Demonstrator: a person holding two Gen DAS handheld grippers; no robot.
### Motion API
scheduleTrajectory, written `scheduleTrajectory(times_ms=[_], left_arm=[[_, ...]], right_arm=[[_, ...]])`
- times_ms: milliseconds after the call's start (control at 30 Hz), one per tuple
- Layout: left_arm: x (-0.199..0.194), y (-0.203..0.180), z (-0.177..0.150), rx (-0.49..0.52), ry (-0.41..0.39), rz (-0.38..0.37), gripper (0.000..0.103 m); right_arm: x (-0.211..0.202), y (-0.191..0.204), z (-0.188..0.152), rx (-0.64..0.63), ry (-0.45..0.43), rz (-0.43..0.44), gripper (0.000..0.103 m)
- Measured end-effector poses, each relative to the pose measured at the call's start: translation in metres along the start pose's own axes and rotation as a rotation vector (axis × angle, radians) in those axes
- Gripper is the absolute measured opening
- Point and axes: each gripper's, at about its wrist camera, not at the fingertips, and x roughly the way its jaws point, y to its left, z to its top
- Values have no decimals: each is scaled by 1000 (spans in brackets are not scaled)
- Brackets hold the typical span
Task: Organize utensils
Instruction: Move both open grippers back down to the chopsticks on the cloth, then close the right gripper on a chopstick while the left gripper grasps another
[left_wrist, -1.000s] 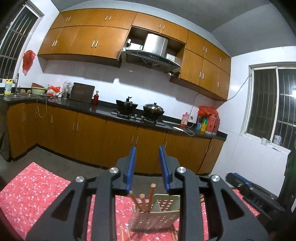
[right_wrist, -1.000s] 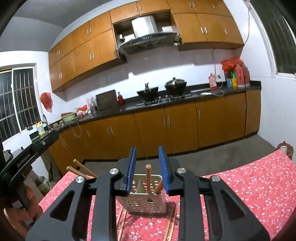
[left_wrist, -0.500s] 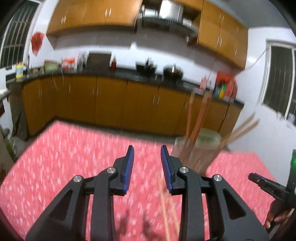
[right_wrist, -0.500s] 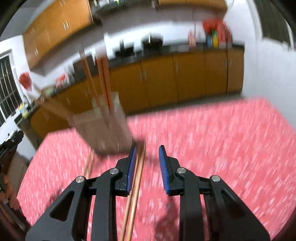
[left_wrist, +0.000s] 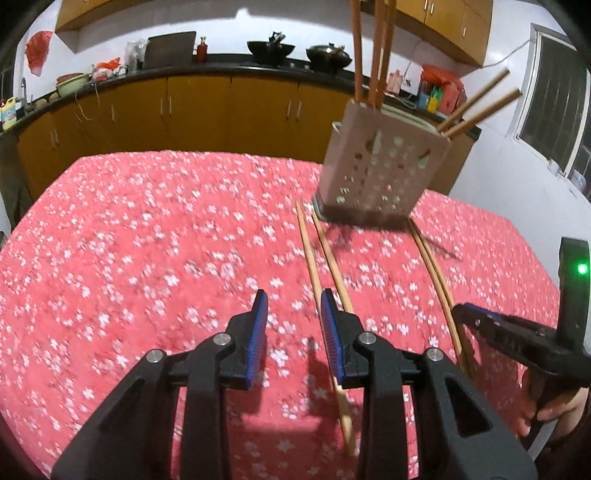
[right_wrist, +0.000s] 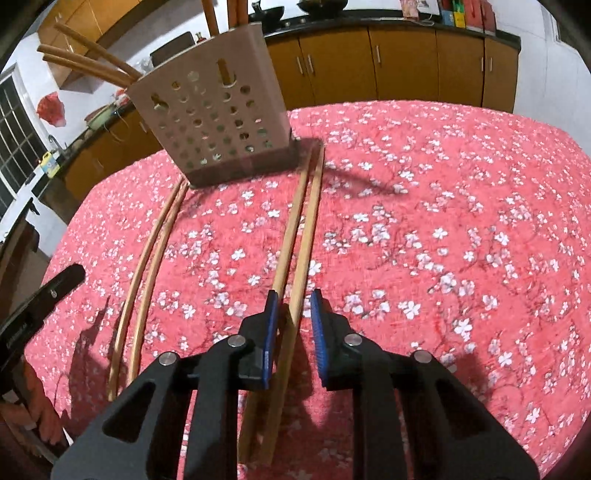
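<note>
Having dropped toward the table (right_wrist: 461, 192), right gripper (right_wrist: 291, 317) closing around chopstick pair (right_wrist: 301, 221) for the holder (right_wrist: 210, 122); left gripper (left_wrist: 291, 317) hovering parted, empty.

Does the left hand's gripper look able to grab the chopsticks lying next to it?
Probably yes: the left gripper sits beside that chopstick pair on open cloth, nothing blocking; it needs only a small sideways shift.

Both wrist views look down, sharing the perforated holder (left_wrist: 382, 170).
</note>
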Motion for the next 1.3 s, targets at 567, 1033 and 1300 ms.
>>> scheduleTrajectory(times_ms=[567, 1033, 1300], left_arm=[[29, -27, -17, 71, 116, -19, 28], [44, 13, -1, 33, 111, 150, 8], [47, 36, 10, -12, 104, 135, 9]], right_arm=[[-4, -28, 3, 40, -51, -120, 8], [-4, -23, 2, 5, -49, -122, 8], [6, -23, 15, -18, -63, -164, 8]])
